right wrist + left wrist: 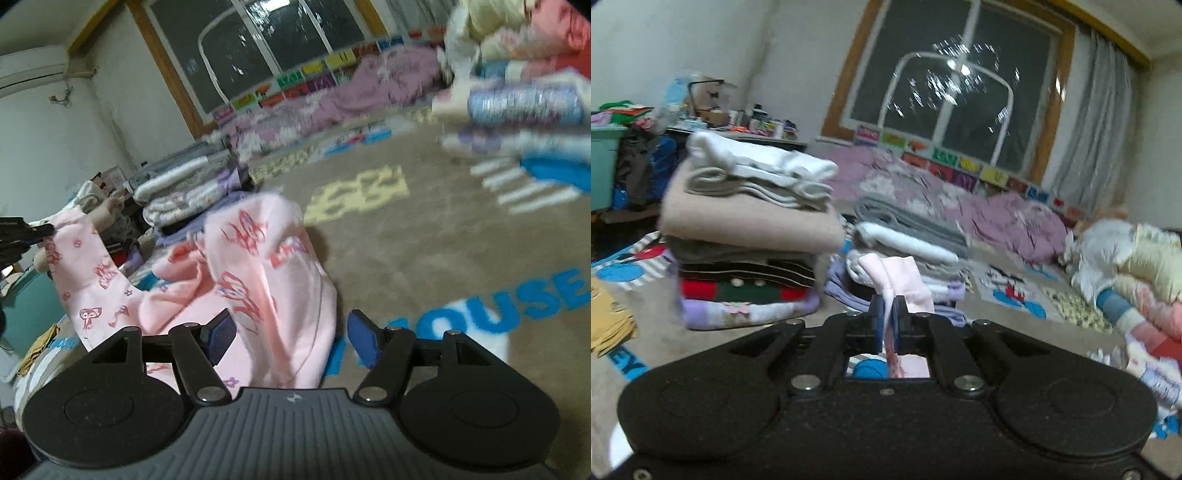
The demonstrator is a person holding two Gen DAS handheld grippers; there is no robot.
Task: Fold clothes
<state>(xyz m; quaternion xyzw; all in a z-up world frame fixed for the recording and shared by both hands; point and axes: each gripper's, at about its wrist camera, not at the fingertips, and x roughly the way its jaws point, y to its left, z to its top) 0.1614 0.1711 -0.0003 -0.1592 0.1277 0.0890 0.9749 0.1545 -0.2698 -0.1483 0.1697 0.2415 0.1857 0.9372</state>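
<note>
Your left gripper (pixel 888 314) pinches the pink printed garment (pixel 258 266) at frame centre, lifted for folding. Your right gripper (pixel 291 332), jaws wide, should likely seize the cloth hanging between them.

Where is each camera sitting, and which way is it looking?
Left wrist: sits on the left gripper, looking along its fingers, shut on the pink garment, toward folded stacks and the window.
Right wrist: sits on the right gripper, fingers open, looking over the pink garment and printed carpet; the left gripper shows at its left edge.
Shared: the pink garment, window, folded stacks.
</note>
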